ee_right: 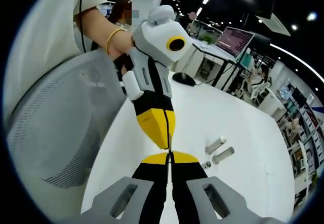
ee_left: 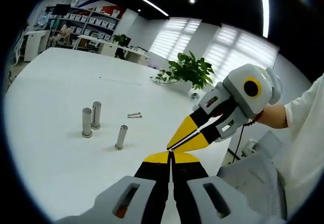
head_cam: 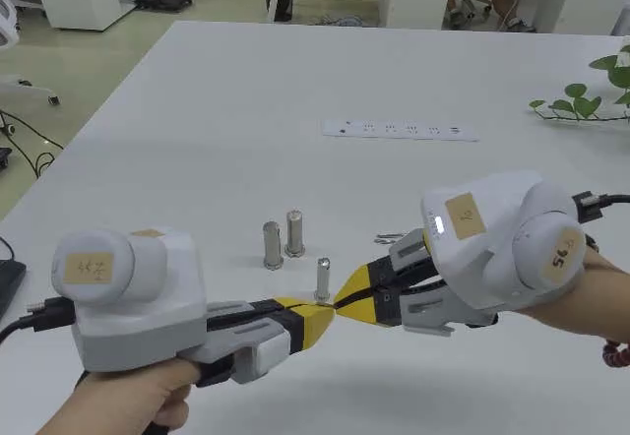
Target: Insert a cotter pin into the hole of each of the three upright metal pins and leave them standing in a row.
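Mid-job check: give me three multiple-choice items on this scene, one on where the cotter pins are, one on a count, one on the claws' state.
1. Where do the loose cotter pins lie?
A. on the table, right of the metal pins
B. in a tray
C. on the floor

2. How many metal pins stand upright?
A. two
B. five
C. three

3. How are the left claw and right claw set?
A. both wide open
B. both shut, tip to tip
C. one around a pin

Answers:
1 A, they lie flat near the right claw.
2 C, three stand in the head view.
3 B, each claw's yellow tips show no gap.
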Demonstrator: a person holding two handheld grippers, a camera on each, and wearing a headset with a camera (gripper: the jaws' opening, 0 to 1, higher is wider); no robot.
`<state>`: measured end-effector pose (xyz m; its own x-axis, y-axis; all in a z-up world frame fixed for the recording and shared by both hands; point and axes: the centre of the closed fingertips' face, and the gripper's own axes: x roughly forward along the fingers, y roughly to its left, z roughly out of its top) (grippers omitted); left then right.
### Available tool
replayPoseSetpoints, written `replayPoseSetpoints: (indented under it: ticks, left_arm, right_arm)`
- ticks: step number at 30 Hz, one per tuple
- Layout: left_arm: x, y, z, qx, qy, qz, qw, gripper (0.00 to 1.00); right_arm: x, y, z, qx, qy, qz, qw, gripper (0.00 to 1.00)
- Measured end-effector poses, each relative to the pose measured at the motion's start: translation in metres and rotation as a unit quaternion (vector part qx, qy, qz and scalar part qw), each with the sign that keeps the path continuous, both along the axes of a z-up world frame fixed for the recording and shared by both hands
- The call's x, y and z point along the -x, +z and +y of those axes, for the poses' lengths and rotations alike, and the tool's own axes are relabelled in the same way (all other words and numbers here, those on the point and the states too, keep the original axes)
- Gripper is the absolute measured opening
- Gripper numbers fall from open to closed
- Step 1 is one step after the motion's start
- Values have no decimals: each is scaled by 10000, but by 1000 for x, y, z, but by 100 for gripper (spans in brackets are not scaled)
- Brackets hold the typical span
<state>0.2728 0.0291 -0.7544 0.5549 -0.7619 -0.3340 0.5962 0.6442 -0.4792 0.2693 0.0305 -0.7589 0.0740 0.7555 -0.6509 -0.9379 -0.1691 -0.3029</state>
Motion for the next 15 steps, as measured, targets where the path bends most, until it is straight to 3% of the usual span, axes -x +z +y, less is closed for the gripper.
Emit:
replayPoseSetpoints:
  ticks: [10,15]
  left_arm:
    - [0,-1,0,-178,-61,-122,9997,0]
    - [-1,-1,1,-261,-76,-201,9994,5]
  right_arm:
    - [0,-2,0,43,46,-52,10000,2]
    - [0,-3,-2,101,51,-85,9999,2]
